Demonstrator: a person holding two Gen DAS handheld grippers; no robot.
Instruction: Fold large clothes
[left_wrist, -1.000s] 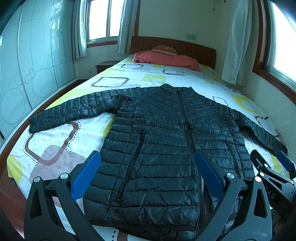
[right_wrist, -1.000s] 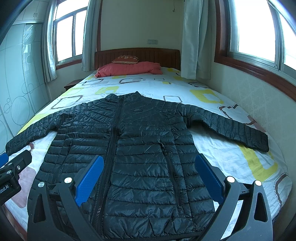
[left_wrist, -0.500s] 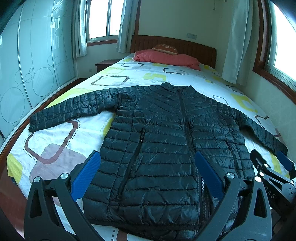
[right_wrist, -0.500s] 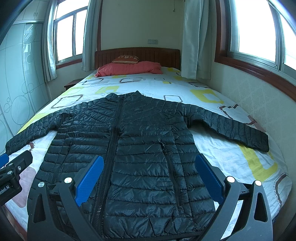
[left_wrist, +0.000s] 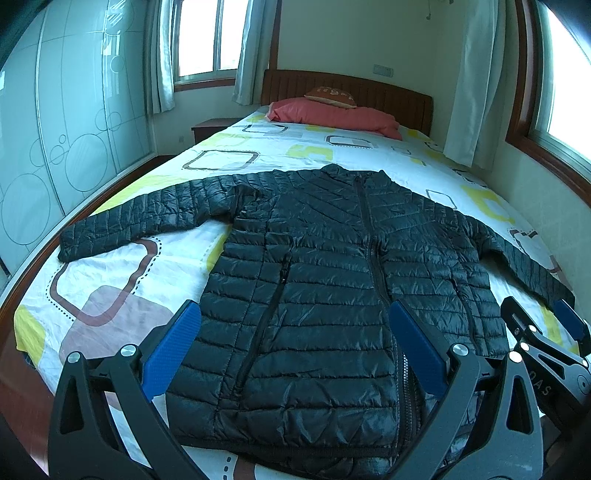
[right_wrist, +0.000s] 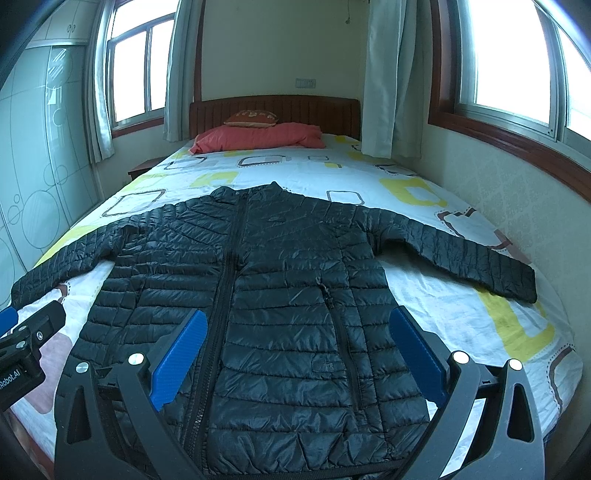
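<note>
1. A black quilted jacket (left_wrist: 332, 295) lies flat and zipped on the bed (left_wrist: 110, 280), sleeves spread left and right, collar toward the far headboard (right_wrist: 273, 110).
2. The left gripper (left_wrist: 295, 347) hovers over the near hem, jaws wide apart and empty.
3. The right gripper (right_wrist: 295, 350) hangs likewise, jaws spread, gripping nothing.
4. A red pillow (right_wrist: 258, 136) sits at the far end.

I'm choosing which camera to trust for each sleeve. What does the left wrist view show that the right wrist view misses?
Only the left wrist view shows the left sleeve's cuff unobstructed. Only the right wrist view shows the right sleeve's cuff whole. Both show the black puffer jacket spread flat, zipped, on the patterned bed, red pillow at the headboard, and both grippers, left gripper and right gripper, with jaws open and empty.
</note>
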